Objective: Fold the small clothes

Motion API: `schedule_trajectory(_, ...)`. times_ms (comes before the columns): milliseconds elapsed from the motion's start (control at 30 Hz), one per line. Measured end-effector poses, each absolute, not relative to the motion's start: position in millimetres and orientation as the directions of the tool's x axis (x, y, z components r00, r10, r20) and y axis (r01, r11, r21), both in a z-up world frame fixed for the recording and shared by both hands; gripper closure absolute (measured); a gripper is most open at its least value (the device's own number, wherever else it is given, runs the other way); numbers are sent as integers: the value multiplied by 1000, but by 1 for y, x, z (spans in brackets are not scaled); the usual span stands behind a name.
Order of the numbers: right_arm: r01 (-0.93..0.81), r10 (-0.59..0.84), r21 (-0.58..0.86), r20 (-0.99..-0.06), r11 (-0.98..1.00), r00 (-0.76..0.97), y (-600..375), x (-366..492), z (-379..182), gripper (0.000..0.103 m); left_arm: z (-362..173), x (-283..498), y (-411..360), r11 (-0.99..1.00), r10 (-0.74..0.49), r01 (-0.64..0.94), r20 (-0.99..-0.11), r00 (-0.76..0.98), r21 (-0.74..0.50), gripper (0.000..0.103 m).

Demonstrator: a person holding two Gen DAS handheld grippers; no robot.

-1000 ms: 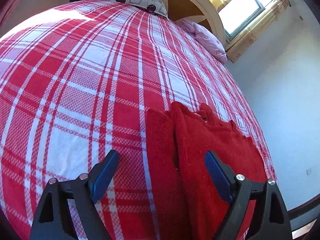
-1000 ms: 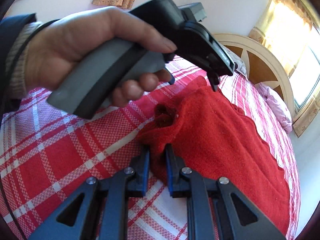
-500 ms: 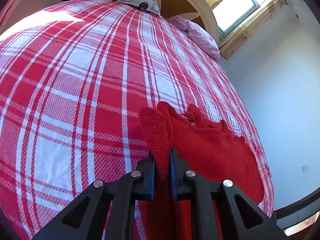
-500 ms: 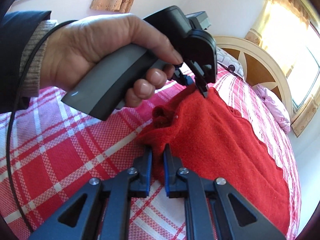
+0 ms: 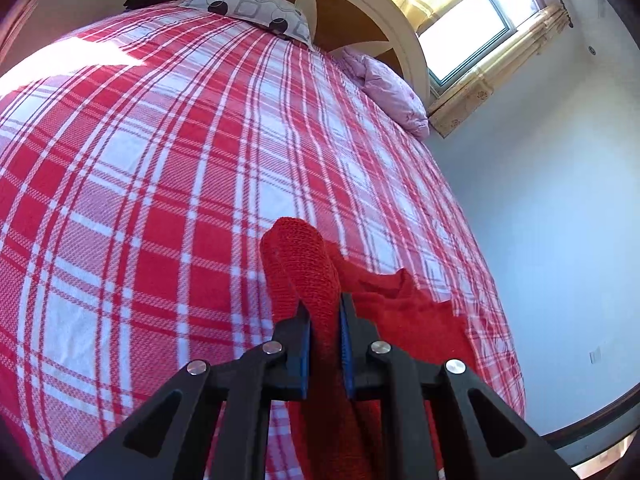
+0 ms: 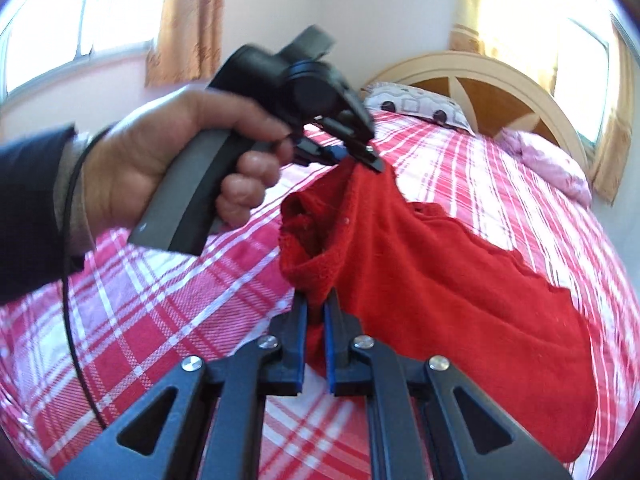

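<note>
Red-and-white plaid bedding covered the bed [image 5: 168, 184], which carried everything in view, with a curved wooden headboard [image 6: 500, 88] and two pillows along its far edge. Near the bed's edge closest to the cameras lay the red knit garment [image 6: 440, 280], spread toward the right side and partly raised off the bedding at its near end. The left gripper [image 5: 325, 320] was clamped narrowly on a ribbed fold of that garment, the cloth pinched between its blue pads. The right gripper [image 6: 316, 312] was likewise closed tight on a bunched edge beside an opening in the knit. The step in hand appeared to be lifting one end of the garment to begin a fold. The next move probably calls for carrying both held points together across the cloth toward the headboard, keeping the edge taut and level before release.
</note>
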State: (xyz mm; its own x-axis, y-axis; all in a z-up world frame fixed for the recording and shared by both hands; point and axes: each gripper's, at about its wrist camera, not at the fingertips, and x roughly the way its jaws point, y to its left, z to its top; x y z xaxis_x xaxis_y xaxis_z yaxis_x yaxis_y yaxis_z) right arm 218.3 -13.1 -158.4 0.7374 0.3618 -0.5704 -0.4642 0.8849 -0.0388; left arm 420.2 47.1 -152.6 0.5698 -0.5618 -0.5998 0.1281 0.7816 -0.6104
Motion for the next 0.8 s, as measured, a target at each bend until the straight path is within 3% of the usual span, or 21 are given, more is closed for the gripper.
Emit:
schedule_trajectory(367, -368, 386, 145, -533, 918, 753, -85, 212, -147, 94, -113, 426, -22, 769, -604, 221, -569, 557, -600, 91)
schedule_trajectory(800, -231, 371, 314, -525, 921, 766, -170, 209, -156, 97, -110, 441, -95, 808, -579, 263, -626, 522, -528, 91)
